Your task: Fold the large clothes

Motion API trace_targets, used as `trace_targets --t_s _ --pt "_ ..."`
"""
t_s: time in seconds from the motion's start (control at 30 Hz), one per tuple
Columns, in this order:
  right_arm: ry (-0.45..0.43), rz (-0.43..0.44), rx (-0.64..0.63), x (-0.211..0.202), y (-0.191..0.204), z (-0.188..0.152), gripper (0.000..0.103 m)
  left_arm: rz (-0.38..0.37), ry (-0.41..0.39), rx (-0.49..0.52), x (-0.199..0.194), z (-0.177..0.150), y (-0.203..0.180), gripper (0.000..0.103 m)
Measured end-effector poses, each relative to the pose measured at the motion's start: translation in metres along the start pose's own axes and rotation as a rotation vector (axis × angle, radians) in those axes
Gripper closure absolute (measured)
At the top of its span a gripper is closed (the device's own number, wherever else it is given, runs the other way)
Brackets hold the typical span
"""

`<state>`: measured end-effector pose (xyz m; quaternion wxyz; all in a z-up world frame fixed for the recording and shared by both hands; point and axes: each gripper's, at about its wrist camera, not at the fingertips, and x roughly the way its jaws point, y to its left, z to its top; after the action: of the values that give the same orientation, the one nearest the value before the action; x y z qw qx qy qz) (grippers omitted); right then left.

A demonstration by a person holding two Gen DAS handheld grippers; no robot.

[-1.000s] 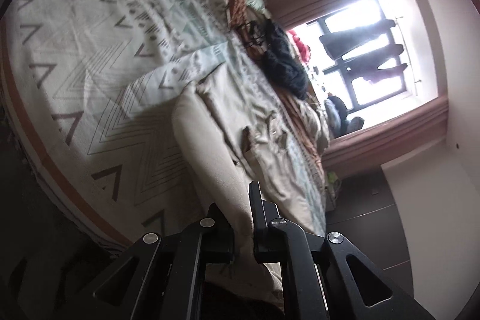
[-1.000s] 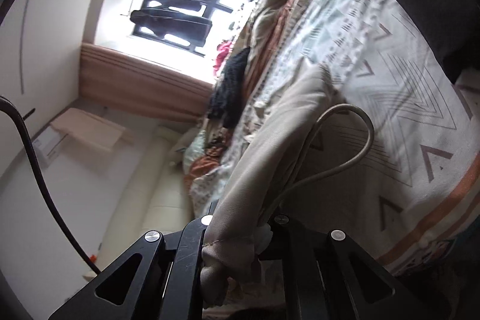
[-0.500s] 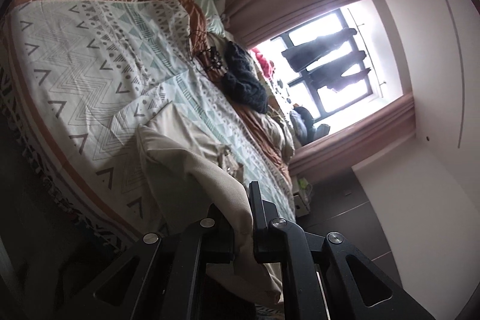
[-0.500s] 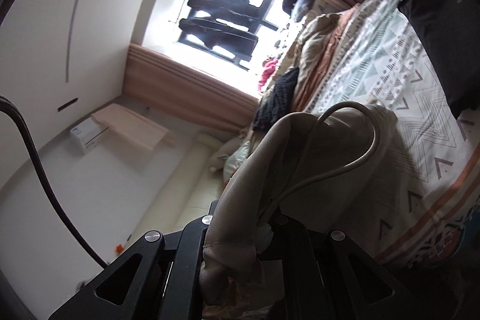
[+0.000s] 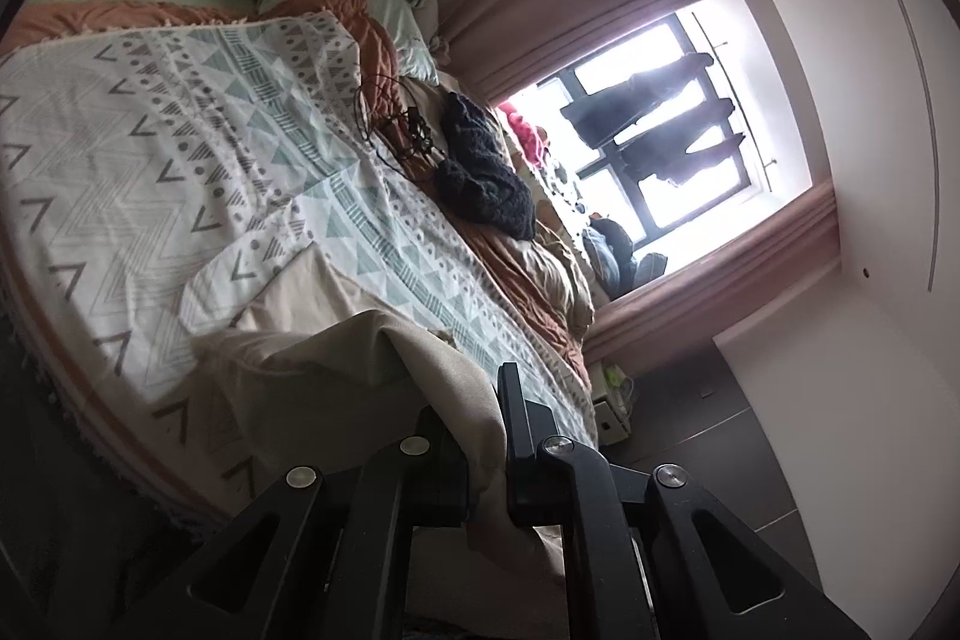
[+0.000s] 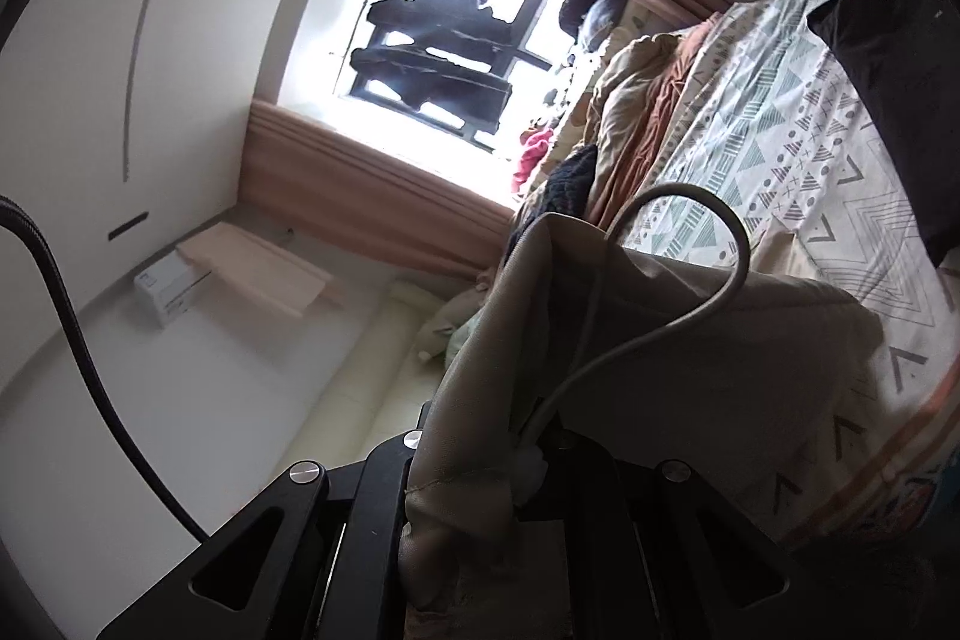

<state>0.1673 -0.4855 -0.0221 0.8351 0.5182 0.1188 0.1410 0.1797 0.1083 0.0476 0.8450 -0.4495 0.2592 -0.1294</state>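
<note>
Pinching beige garment point(image 5: 336, 358) over bed point(image 5: 150, 148): left fingers point(image 5: 516, 418), right fingers point(image 6: 576, 445) clamped.

text: none legible | labels: none legible | signs: none legible

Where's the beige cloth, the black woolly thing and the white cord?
beige cloth point(image 5: 336, 358), left wrist view, on its crumpled middle.
black woolly thing point(image 5: 486, 178), left wrist view, on its knitted middle.
white cord point(image 6: 729, 220), right wrist view, top of its loop.
</note>
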Motion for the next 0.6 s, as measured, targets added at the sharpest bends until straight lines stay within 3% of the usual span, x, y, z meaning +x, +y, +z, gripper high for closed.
trace_targets --t_s 0.23,0.6 --pt "-0.025 -0.116 0.082 0.067 -0.023 0.038 0.092 0.050 0.000 0.002 0.076 0.038 -0.015 0.095" --pt "0.005 -0.262 0.174 0.156 -0.082 0.076 0.092 0.145 0.024 -0.068 0.201 0.065 0.003 0.095"
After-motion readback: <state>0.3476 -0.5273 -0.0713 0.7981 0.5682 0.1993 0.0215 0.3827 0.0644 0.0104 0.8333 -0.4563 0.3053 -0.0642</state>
